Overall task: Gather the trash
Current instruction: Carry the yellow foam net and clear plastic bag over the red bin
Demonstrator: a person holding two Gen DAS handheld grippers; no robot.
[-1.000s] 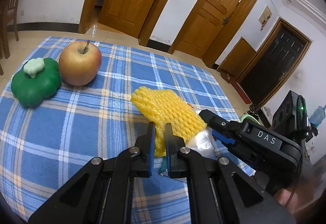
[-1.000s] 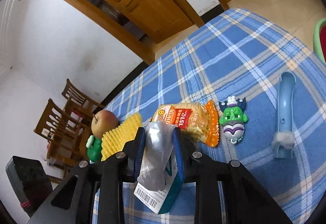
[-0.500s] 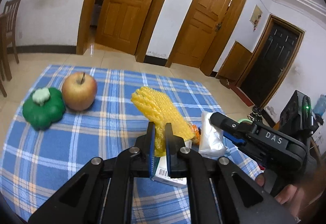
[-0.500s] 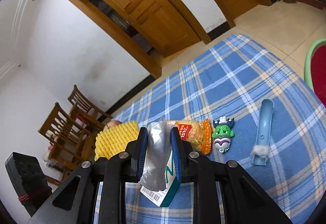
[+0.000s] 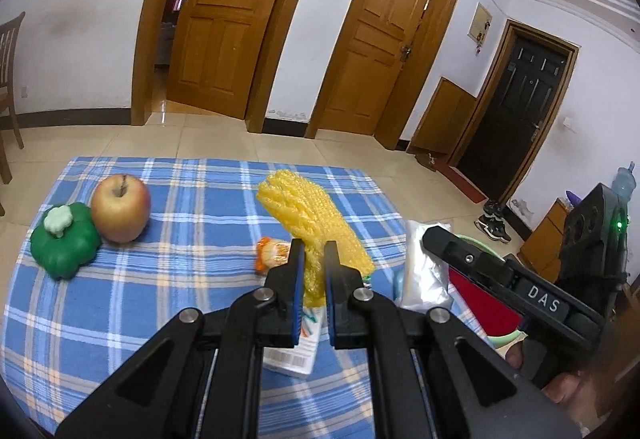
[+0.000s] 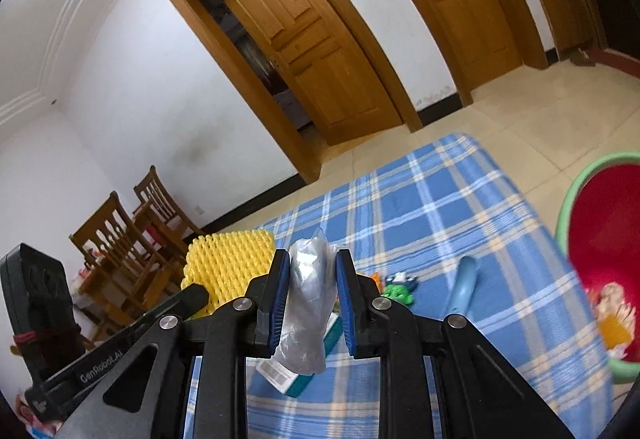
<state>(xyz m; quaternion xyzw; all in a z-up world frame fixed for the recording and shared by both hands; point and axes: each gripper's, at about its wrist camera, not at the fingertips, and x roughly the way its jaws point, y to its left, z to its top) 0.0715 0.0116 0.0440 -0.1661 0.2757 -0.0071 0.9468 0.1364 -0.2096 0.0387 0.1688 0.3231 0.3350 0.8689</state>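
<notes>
The left gripper (image 5: 313,267) squeezes yellow foam net (image 5: 310,217); the right gripper (image 6: 308,283) – marked "DAS" – squeezes a silvery wrapper (image 6: 306,313).

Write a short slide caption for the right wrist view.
Right hand-held gripper lifts a silver plastic wrapper above the blue checked tablecloth, near the red bin.
</notes>
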